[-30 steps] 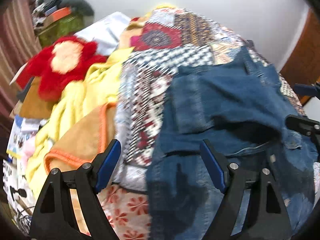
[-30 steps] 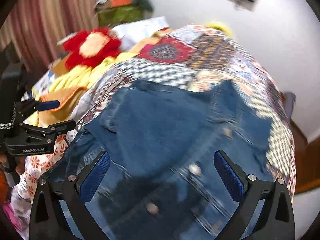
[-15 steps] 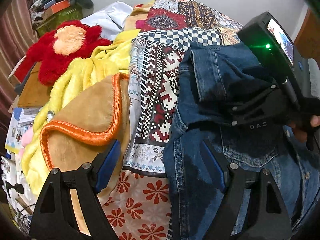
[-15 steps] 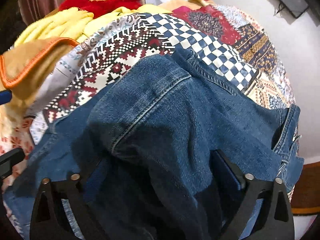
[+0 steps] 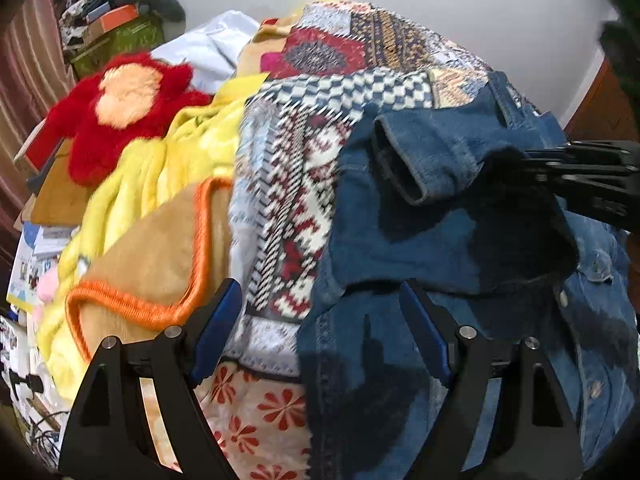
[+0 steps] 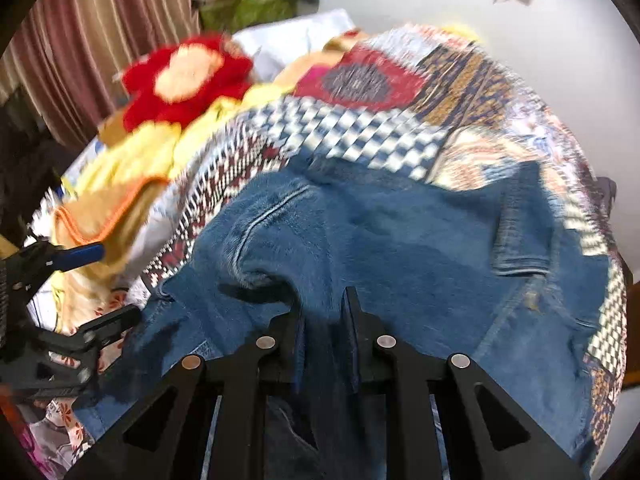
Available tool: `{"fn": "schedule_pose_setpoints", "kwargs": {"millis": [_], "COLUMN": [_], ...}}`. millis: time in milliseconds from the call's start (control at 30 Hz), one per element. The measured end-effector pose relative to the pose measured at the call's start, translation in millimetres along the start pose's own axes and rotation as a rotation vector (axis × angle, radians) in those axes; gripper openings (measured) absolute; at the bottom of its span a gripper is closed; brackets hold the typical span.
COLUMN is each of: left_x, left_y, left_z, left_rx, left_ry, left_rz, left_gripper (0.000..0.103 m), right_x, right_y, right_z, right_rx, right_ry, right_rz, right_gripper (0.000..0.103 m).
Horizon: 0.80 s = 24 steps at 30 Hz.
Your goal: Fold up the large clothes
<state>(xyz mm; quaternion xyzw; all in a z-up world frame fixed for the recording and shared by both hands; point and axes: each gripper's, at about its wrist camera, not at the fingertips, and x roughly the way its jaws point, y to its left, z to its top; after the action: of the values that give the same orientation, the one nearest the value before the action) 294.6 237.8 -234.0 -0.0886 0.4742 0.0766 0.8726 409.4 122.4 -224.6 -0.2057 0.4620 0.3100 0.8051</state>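
Patchwork bedspread [image 6: 472, 120] lies bare toward the bed's far edge; yellow blanket [image 5: 160, 168] and red plush toy [image 5: 124, 108] crowd its left edge.

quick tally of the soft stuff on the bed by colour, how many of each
blue: 1, the denim jacket
red: 1, the plush toy
yellow: 1, the fleece blanket
tan with orange trim: 1, the blanket
multicolour: 1, the patchwork quilt
total: 5

Our right gripper [image 6: 322, 332], spread wide a second ago, has clamped a fold of the denim jacket [image 6: 400, 248] and lifted it. The sleeve cuff [image 5: 416, 160] now hangs raised above the patchwork bedspread [image 5: 304, 184].
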Motion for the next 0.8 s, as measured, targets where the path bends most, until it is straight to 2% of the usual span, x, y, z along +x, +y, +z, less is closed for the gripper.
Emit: {"fn": "schedule_pose_setpoints", "kwargs": {"millis": [100, 200, 267, 333, 400, 500, 633, 800], "left_x": [6.8, 18.0, 31.4, 43.1, 45.8, 39.9, 35.7, 70.7], "left_y": [-11.4, -21.7, -30.0, -30.7, -26.7, -22.6, -21.6, -22.9], "left_z": [10.9, 19.6, 23.7, 25.2, 24.0, 23.7, 32.5, 36.1], "left_rx": [0.016, 0.012, 0.023, -0.027, -0.113, -0.226, -0.313, -0.449], "left_ry": [0.003, 0.026, 0.056, 0.095, 0.12, 0.115, 0.1, 0.207], "left_rz": [0.014, -0.044, -0.051, -0.082, -0.172, -0.303, -0.375, -0.496], "left_gripper": [0.081, 0.081, 0.081, 0.081, 0.081, 0.081, 0.081, 0.08], "right_x": [-28.7, -53.7, -68.2, -80.5, -89.5, -92.3, -75.5, -41.2], "right_y": [-12.5, -31.6, -44.5, -55.9, -69.8, -94.8, -126.3, -152.0], "right_z": [-9.6, -19.8, -30.3, -43.3, -58.3, -81.3, -114.3, -155.0], "right_rx": [0.018, 0.042, 0.059, 0.055, 0.065, 0.098, 0.174, 0.269], "right_ry": [-0.049, -0.097, -0.114, -0.121, -0.118, -0.066, 0.054, 0.182], "right_rz": [-0.021, -0.051, -0.083, -0.142, -0.195, -0.226, -0.201, -0.153], "right_gripper": [0.013, 0.013, 0.013, 0.013, 0.013, 0.013, 0.013, 0.014]}}
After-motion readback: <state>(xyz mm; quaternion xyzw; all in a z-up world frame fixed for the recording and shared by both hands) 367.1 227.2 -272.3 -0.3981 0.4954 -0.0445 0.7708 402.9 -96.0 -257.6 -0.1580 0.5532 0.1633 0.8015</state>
